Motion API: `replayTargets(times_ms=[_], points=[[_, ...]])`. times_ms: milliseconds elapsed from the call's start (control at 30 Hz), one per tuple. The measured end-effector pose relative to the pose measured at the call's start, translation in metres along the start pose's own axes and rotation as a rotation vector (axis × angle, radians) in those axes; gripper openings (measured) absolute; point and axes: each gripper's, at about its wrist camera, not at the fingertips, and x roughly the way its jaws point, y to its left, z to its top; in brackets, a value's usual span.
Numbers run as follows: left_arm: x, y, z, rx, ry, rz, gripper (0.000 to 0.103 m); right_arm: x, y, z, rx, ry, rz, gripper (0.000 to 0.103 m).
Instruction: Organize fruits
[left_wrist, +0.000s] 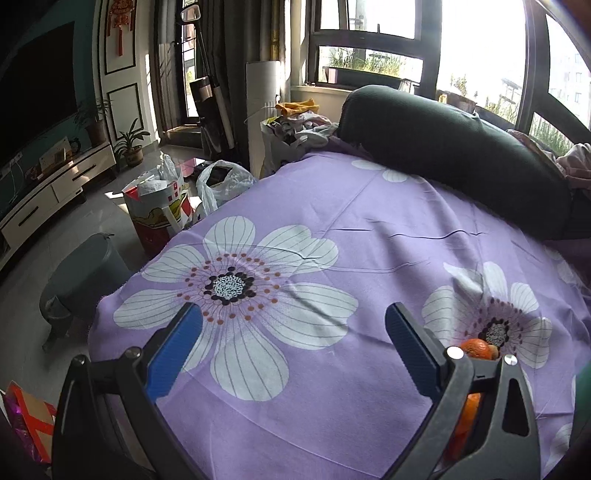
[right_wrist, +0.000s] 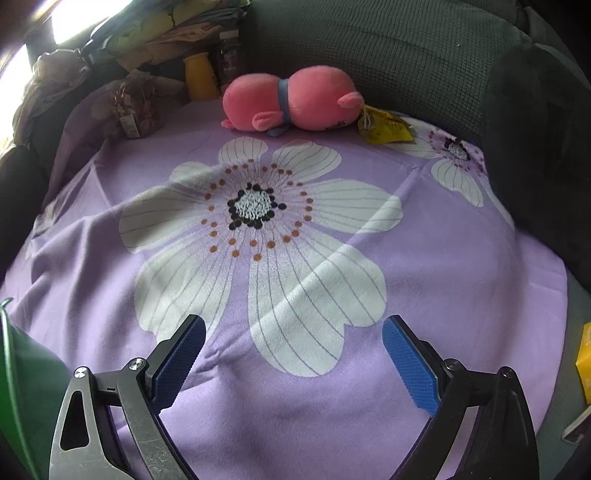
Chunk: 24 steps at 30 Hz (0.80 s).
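Left gripper (left_wrist: 293, 325): jaws spread wide, nothing between, tilted down over purple cloth (left_wrist: 332, 424). Oranges (left_wrist: 477, 349) just right of right finger (left_wrist: 413, 354), partly hidden behind its frame, outside jaws. Farther: dark bolster (left_wrist: 454, 147) beyond right; bin (left_wrist: 85, 273) and bags (left_wrist: 159, 206) on floor beyond left.

Right gripper (right_wrist: 293, 326): jaws spread wide, empty, over white flower print (right_wrist: 258, 258). Green edge (right_wrist: 22, 387) near left finger (right_wrist: 177, 362). Pink plush (right_wrist: 291, 101) and yellow tag (right_wrist: 384, 129) well ahead, against dark cushion (right_wrist: 388, 55).
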Motion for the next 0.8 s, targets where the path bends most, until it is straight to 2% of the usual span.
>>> replayTargets(times_ms=[133,233,333,433,600,800], points=[[-0.030,-0.022,0.004,0.059,-0.019,-0.153,0.100,-0.090,0.008,-0.008,-0.006,-0.245,0.143,0.094],[-0.052,-0.042,-0.004,0.120,-0.010,-0.255,0.100,-0.137,0.034,-0.018,-0.086,-0.331,0.236,0.094],[-0.068,-0.057,-0.016,0.161,0.004,-0.346,0.100,-0.165,0.076,-0.037,-0.233,-0.355,0.299,0.094],[-0.077,-0.073,-0.023,0.207,0.022,-0.402,0.099,-0.185,0.118,-0.066,-0.391,-0.370,0.344,0.094],[-0.077,-0.085,-0.032,0.266,0.042,-0.420,0.099,-0.197,0.163,-0.107,-0.561,-0.281,0.499,0.094],[-0.066,-0.078,-0.028,0.264,0.070,-0.399,0.098,-0.213,0.197,-0.149,-0.665,-0.244,0.571,0.094]])
